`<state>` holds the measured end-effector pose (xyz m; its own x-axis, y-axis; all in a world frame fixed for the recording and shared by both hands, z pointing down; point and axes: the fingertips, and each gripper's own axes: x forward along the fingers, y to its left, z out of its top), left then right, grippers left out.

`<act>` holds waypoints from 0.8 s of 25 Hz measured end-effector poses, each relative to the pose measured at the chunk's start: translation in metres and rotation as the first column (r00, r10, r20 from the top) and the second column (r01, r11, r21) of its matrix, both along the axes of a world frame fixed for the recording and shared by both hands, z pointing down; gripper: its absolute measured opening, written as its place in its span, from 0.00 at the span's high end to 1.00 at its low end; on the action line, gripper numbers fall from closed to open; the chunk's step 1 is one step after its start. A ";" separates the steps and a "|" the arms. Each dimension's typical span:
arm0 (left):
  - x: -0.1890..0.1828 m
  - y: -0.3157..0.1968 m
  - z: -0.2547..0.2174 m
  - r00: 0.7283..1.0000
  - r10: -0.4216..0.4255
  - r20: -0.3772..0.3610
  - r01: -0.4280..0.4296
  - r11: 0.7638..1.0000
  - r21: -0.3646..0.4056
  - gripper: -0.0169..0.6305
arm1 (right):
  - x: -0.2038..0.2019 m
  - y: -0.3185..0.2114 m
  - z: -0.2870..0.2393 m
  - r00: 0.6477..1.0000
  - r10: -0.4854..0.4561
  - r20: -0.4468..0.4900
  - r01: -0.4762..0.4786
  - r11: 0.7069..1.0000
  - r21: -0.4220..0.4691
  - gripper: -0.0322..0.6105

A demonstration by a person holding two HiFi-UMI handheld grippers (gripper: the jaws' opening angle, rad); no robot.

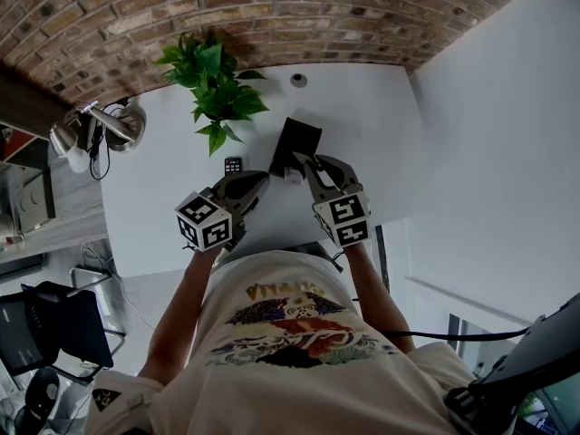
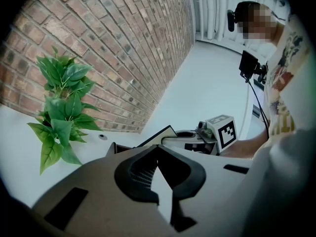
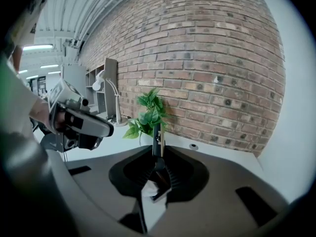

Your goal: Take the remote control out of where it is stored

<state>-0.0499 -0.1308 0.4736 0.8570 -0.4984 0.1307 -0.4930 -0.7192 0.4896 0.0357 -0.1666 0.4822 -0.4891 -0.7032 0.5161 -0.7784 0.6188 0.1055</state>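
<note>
A small dark remote control (image 1: 233,165) with light buttons lies on the white table (image 1: 163,198), just below the plant's leaves. To its right a flat black box (image 1: 299,143) stands tilted up. My right gripper (image 1: 303,162) is at the box's near edge. In the right gripper view, the right gripper (image 3: 157,158) is shut on a thin black panel (image 3: 156,138) of that box, seen edge-on. My left gripper (image 1: 262,180) hovers between remote and box. In its own view the left gripper (image 2: 155,149) has its tips together and nothing in them. The raised panel (image 2: 157,135) shows beyond it.
A green potted plant (image 1: 216,84) stands at the back of the table, with a cable hole (image 1: 298,80) to its right. A desk lamp (image 1: 109,125) sits at the table's left end. A brick wall (image 1: 272,16) runs behind. A dark chair (image 1: 54,329) is at lower left.
</note>
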 end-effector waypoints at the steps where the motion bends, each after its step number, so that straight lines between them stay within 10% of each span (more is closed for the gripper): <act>1: 0.001 0.001 0.000 1.000 0.001 0.001 -0.001 1.000 0.000 0.98 | 0.003 -0.001 0.000 0.999 0.016 0.030 -0.016 1.000 -0.008 0.84; 20: 0.030 0.017 0.001 0.999 0.015 0.043 -0.014 1.000 -0.015 0.98 | 0.087 -0.003 0.011 0.865 0.294 0.406 -0.237 0.954 -0.186 0.84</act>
